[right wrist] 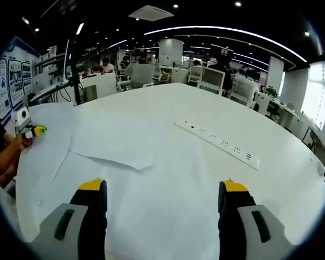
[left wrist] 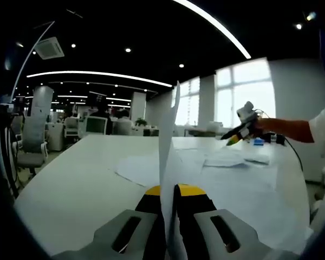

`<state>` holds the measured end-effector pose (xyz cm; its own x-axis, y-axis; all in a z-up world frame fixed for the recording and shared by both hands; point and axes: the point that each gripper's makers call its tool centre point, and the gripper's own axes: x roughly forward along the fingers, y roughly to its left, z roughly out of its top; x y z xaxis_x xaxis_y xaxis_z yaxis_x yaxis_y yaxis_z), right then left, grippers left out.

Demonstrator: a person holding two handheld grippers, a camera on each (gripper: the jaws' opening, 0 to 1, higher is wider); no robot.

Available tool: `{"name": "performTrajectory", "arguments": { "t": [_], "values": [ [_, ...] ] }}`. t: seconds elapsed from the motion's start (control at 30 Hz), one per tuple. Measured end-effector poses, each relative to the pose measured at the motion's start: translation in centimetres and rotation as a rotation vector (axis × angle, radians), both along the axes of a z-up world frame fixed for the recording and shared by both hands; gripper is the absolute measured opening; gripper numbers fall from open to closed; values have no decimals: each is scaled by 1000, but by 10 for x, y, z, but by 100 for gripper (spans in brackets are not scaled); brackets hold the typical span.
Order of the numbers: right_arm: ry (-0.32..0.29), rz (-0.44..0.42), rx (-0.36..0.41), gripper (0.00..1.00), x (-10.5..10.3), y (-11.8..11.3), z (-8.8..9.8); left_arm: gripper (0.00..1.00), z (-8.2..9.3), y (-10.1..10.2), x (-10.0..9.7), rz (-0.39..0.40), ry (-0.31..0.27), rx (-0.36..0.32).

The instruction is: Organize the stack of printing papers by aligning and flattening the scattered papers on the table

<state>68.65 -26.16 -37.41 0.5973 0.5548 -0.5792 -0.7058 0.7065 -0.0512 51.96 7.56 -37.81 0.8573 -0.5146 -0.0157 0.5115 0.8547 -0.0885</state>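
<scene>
Now my left gripper (left wrist: pixel 170 196) pinches an upright white paper sheet (left wrist: pixel 168 141); my right gripper (right wrist: pixel 162 195) gapes above scattered white papers (right wrist: pixel 108 138).

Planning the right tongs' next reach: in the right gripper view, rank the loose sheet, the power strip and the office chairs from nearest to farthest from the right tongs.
1. Loose sheet, on the table just ahead, slightly left.
2. Power strip, farther up the table, to the right.
3. Office chairs, beyond the table's far edge.
</scene>
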Motion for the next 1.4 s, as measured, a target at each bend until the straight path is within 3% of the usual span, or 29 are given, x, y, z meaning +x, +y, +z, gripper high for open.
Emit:
{"name": "performTrajectory", "arguments": {
  "t": [0.23, 0.3, 0.37, 0.5, 0.6, 0.63, 0.97, 1.4],
  "values": [
    [34, -5, 20, 78, -4, 0, -2, 6, 0, 0, 0, 0, -4, 2],
    [21, 12, -36, 78, -5, -2, -7, 6, 1, 0, 0, 0, -6, 5],
    [21, 14, -43, 76, -4, -2, -9, 6, 1, 0, 0, 0, -8, 6],
    [10, 38, -120, 66, -3, -6, -15, 6, 2, -4, -2, 0, -11, 4],
    [20, 23, -107, 69, 0, -5, -17, 6, 2, -4, -3, 1, -11, 2],
    [27, 8, -66, 70, 2, -2, -15, 6, 2, -4, -3, 0, -11, 1],
    [39, -9, -38, 72, 15, -2, -16, 6, 3, -5, -5, -2, -12, -3],
    [60, 20, -21, 85, 17, 16, -23, 6, 4, -6, -7, -4, -12, -9]
  ]
}}
